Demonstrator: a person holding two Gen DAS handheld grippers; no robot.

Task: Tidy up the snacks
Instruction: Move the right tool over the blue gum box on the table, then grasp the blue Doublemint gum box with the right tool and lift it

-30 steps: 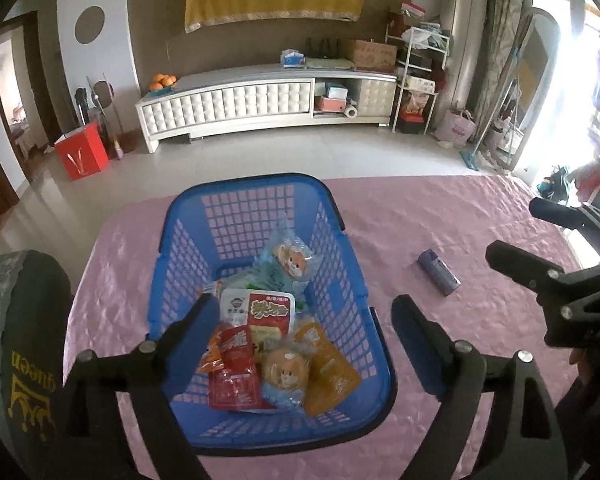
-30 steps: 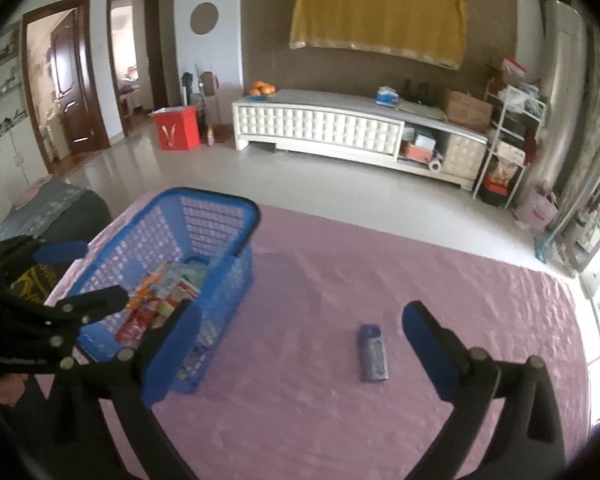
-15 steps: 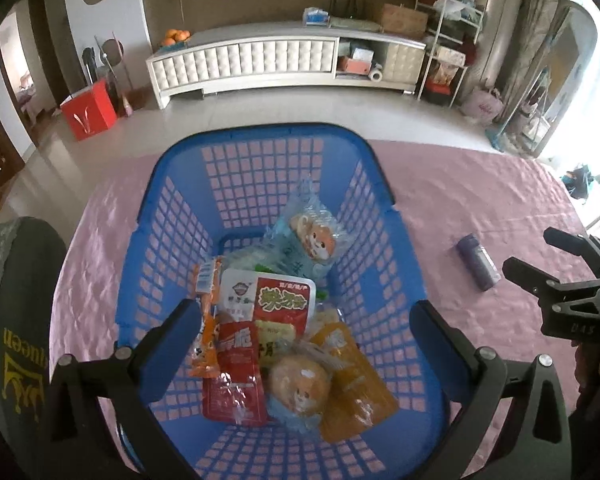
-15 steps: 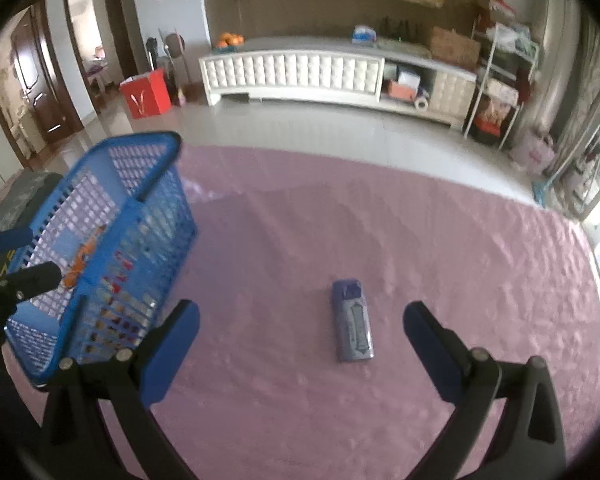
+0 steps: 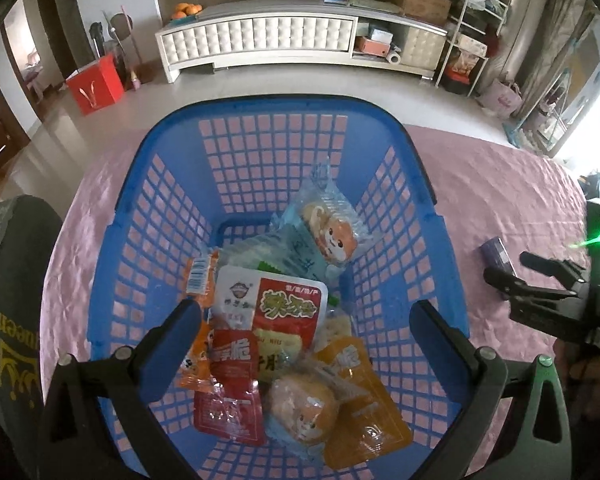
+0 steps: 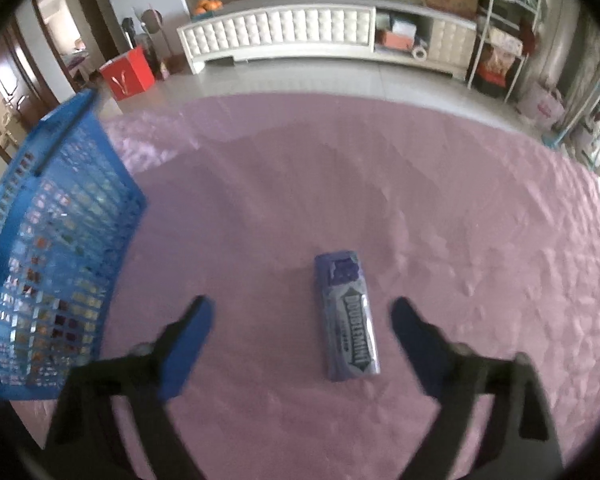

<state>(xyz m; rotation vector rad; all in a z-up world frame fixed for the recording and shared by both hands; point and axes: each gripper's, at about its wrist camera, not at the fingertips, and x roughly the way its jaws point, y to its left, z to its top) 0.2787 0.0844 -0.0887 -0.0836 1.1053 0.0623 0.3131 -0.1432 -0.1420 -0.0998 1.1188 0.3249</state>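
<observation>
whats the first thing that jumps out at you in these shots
The blue plastic lattice basket heaped with bright snack packets on the pink tablecloth. Then the lone purple gum pack lying flat to the basket's right, between the right gripper's open jaws, which have just been closing.

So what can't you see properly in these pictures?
- Left wrist view: snacks at the bottom of the blue basket, buried under the top packets.
- Left wrist view: purple gum pack, partly behind the right claw.
- Right wrist view: basket contents, blurred behind its mesh.
</observation>
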